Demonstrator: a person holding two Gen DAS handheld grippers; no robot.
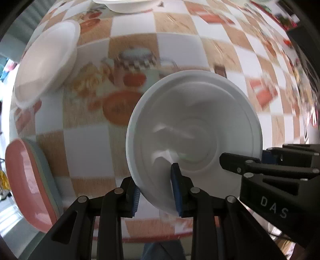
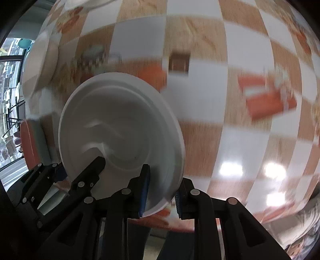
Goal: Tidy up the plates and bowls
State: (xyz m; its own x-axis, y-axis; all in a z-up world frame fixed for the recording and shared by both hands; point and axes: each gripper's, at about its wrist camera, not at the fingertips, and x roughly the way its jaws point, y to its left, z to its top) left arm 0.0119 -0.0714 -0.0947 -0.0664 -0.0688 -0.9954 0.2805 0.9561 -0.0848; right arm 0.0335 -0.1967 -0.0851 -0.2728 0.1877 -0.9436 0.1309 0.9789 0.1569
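Left wrist view: we hold one white bowl (image 1: 197, 128) with both grippers above the checkered tablecloth (image 1: 176, 38).

We clamp the left gripper (image 1: 157, 193) on the bowl's near rim, one blue pad inside, one outside; our right gripper (image 2: 160, 195) pinches the rim likewise on the opposite side. Another white bowl (image 1: 46, 62) sits well apart at upper left, a pink plate (image 1: 28, 184) on a pale one lower left, a white plate (image 1: 128, 5) at the far edge. Background is blurred.

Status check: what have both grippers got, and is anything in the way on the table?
Left gripper and right gripper both shut on white bowl rim, opposite sides. Bowl carried above checkered tablecloth. White bowl stack and pink plate off to the side.
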